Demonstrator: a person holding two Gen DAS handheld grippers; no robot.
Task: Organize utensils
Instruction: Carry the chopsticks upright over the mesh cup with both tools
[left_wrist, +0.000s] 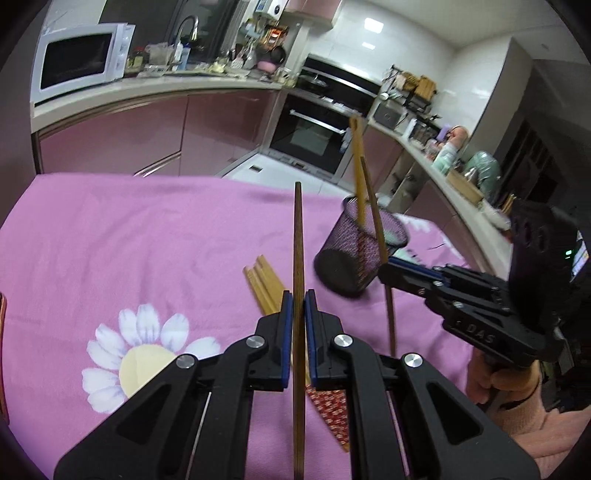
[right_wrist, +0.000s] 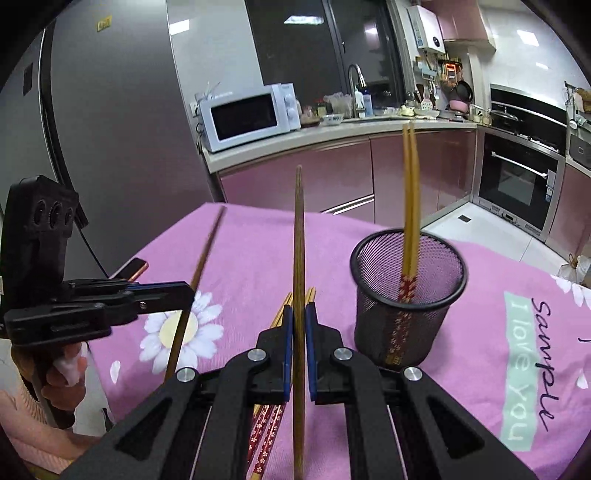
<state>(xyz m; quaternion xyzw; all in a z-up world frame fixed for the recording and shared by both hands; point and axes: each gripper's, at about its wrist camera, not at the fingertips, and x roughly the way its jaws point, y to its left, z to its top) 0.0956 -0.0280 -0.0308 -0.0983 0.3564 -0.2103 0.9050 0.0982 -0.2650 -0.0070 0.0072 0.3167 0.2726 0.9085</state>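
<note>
My left gripper is shut on a brown chopstick that stands upright between its pads. My right gripper is shut on a second brown chopstick, also upright. The right gripper shows in the left wrist view beside the black mesh cup. The left gripper shows in the right wrist view at the left. The mesh cup holds two light bamboo chopsticks with red patterned ends. Several more bamboo chopsticks lie on the pink cloth under the grippers.
A pink tablecloth with a daisy print covers the table. A phone lies at the table's left edge. Kitchen counters, a microwave and an oven stand beyond the table.
</note>
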